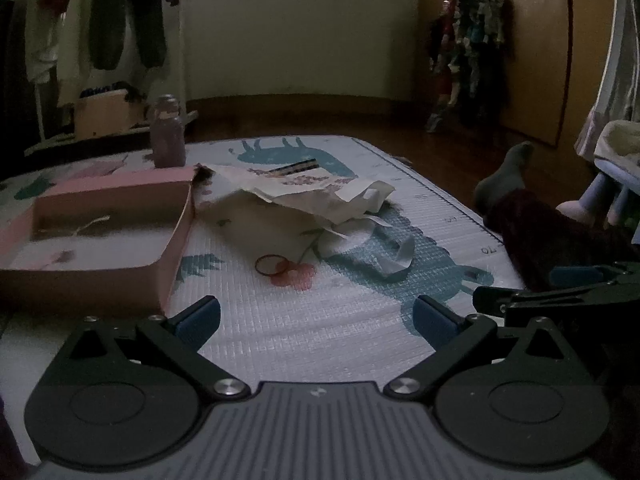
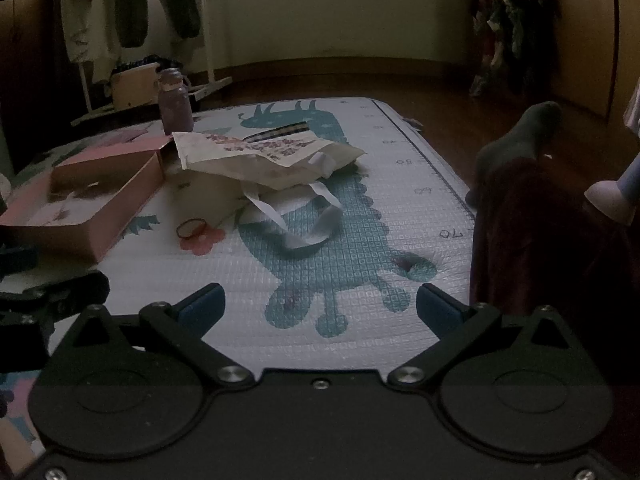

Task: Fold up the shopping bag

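A crumpled white cloth shopping bag (image 1: 296, 204) with pink print lies on the play mat (image 1: 320, 340), its white handles (image 1: 394, 254) trailing toward me. It also shows in the right wrist view (image 2: 256, 164), with the handles (image 2: 304, 224) looped in front. My left gripper (image 1: 316, 318) is open and empty, low over the mat, well short of the bag. My right gripper (image 2: 320, 306) is open and empty, also short of the bag. The right gripper's body shows at the right edge of the left view (image 1: 560, 292).
A pink open box (image 1: 100, 224) sits left of the bag, with a purple bottle (image 1: 168, 136) behind it. A rubber band (image 1: 272, 265) lies on the mat before the bag. A person's socked foot and dark-clad leg (image 2: 520, 168) rest at the mat's right edge.
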Tool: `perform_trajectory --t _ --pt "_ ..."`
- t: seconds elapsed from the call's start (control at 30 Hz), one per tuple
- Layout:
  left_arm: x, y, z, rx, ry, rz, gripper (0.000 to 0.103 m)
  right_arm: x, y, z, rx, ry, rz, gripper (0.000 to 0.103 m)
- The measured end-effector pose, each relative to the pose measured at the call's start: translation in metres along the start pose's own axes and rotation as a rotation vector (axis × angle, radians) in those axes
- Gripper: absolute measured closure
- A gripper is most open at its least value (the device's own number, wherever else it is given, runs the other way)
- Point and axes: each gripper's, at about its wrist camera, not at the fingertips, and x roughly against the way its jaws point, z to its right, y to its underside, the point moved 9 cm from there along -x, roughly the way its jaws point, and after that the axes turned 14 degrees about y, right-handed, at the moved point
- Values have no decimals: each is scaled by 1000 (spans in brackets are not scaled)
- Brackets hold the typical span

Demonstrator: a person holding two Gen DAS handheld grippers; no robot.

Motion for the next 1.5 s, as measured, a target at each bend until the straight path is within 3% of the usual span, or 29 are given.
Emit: perform_trajectory --t 0.33,0.67,0.8,1.07,1.2,1.5 --pt "0 -4 -5 41 14 7 0 -3 -12 2 -25 -34 22 0" --pt "-9 -30 -26 85 1 44 0 -15 -29 6 -55 -79 29 0" --pt "-25 -36 -29 114 49 17 0 -30 -38 8 -70 -106 8 0" --pt "-59 -44 -34 154 143 -31 0 -58 -60 -4 -10 -195 -39 0" --pt "-79 -47 -42 140 131 -69 0 -71 -71 -12 24 -253 -49 0" --pt "-114 -65 -61 66 137 -67 0 -128 -91 -29 157 -252 -23 0"
